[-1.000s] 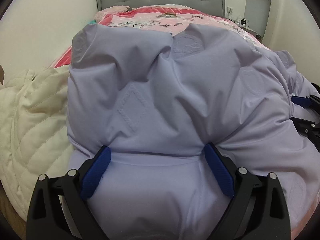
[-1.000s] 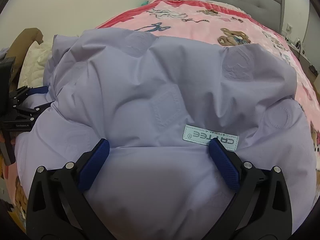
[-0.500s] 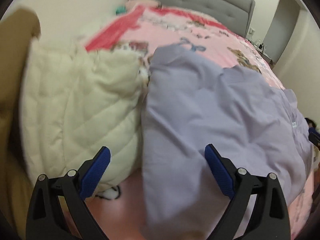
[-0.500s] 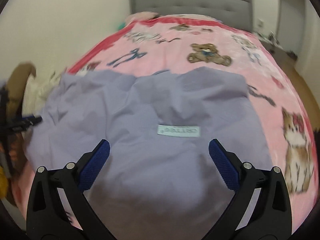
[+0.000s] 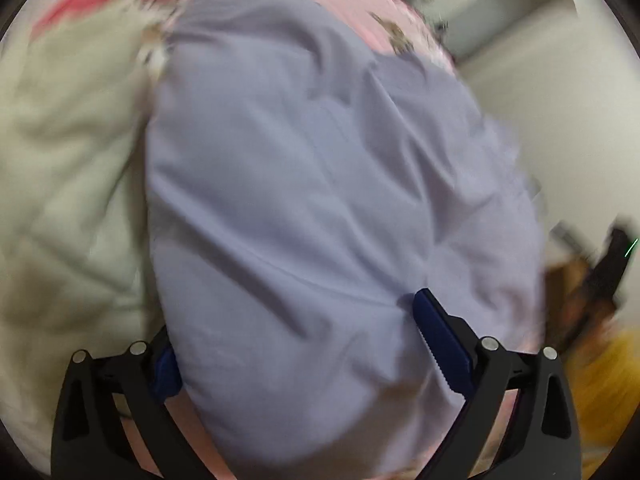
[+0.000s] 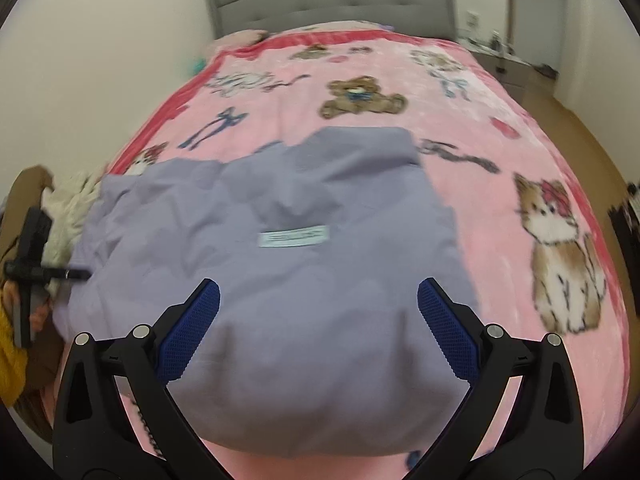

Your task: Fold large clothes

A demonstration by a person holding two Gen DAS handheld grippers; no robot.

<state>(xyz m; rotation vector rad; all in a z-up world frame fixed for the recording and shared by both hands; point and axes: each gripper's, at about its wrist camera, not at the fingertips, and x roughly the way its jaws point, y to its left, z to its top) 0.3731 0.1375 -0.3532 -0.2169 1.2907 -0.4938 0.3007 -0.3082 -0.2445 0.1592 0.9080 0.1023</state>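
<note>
My left gripper (image 5: 298, 334) and right gripper (image 6: 318, 330) stay wide open; the puffy lilac padded jacket (image 6: 272, 280) now sits lower in frame than before.

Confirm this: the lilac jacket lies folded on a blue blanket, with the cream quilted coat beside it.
Not quite. The lilac jacket lies on a pink blanket printed with bears and cats, not a blue one; the right wrist view shows it. The cream quilted coat is indeed beside it.

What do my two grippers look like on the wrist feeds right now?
Both match: the left gripper and the right gripper have matte black angular frames with silver round pivot bolts and blue textured finger pads. No cables or markings show; a mustard-yellow sleeve sits at frame edge.
</note>
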